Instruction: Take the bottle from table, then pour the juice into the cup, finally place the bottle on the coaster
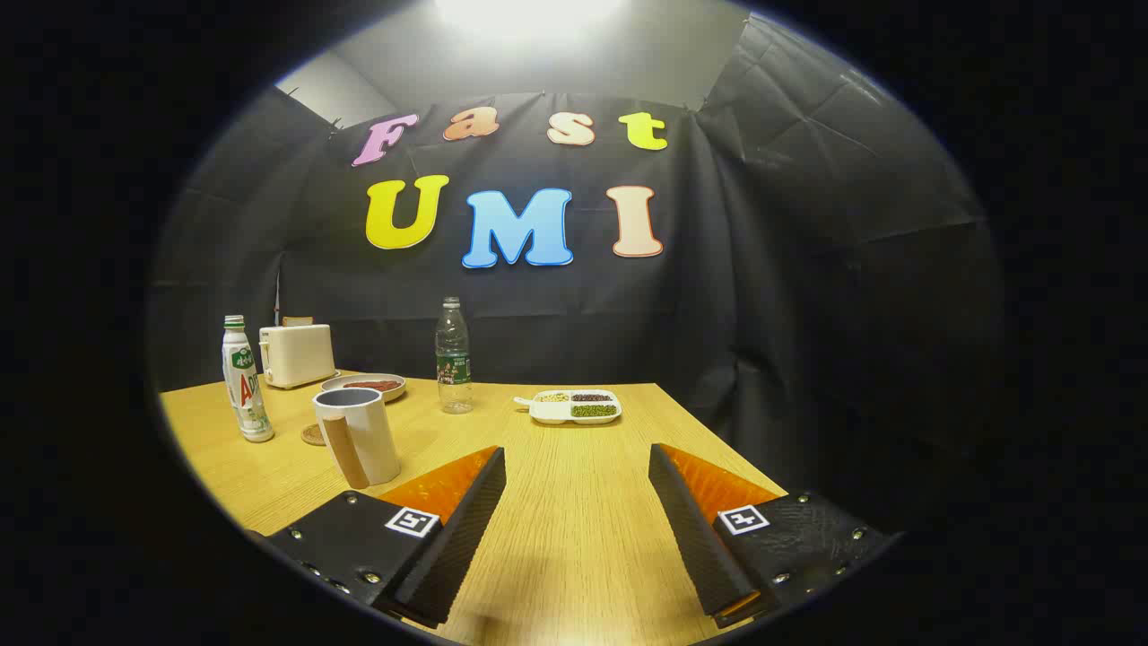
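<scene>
Zero contact yet: gripper (577, 467) wide open and empty, juice bottle (246, 381) upright, far ahead-left beyond the cup (357, 437).

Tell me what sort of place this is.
Likely a staged booth set up as a kitchen table, not a real kitchen: black cloth wall behind a wooden table with a toaster, cup and bottle. The claw is open over the table, holding nothing.
</scene>
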A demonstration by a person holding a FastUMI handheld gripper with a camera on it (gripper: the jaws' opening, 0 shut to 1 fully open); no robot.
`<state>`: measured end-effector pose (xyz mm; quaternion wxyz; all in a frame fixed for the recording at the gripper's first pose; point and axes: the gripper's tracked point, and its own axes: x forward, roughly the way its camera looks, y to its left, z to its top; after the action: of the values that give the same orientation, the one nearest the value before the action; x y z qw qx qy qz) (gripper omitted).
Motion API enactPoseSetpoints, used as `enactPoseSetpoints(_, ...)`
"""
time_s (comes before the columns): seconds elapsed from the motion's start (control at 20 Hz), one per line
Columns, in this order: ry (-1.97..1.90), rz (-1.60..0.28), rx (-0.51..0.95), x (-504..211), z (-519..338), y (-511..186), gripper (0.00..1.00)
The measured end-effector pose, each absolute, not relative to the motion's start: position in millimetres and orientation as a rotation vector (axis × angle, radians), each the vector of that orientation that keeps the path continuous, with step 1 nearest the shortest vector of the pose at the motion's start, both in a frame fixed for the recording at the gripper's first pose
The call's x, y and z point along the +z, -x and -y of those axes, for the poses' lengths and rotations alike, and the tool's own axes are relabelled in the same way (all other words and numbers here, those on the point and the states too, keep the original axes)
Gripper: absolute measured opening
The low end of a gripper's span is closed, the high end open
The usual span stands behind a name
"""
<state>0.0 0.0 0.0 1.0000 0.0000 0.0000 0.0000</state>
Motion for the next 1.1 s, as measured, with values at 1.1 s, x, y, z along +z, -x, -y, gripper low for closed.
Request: enactPoseSetpoints(1.1,0.010,0.078,-0.060,35,10,-62,0.98)
